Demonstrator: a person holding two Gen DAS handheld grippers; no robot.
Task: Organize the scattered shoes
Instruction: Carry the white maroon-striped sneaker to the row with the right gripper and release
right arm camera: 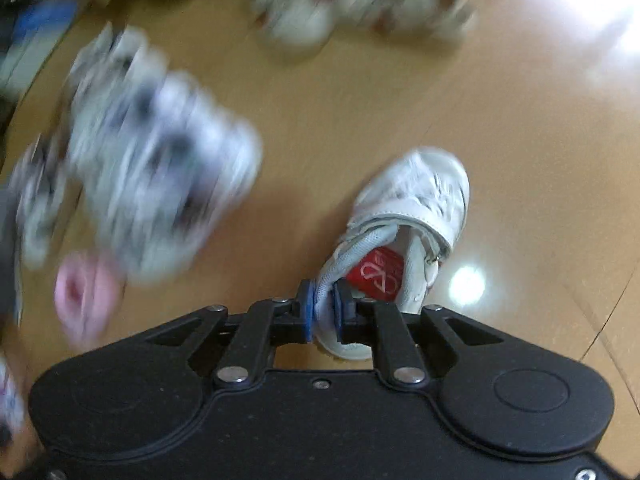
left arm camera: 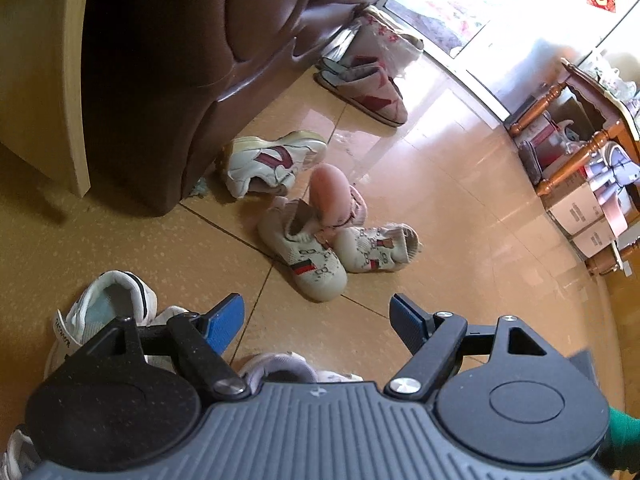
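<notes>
The right hand-held gripper is clamped on the heel edge of a white shoe above the floor; its red insole label shows inside. The left hand-held gripper hangs released over nothing. Patterned shoes lie ahead; other shoes in the right view are blurred.

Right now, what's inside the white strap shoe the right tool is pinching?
Inside the white strap shoe a red insole label with white lettering shows at the heel. The right tool clamps the heel collar. The toe end is covered by the tongue and strap.
</notes>
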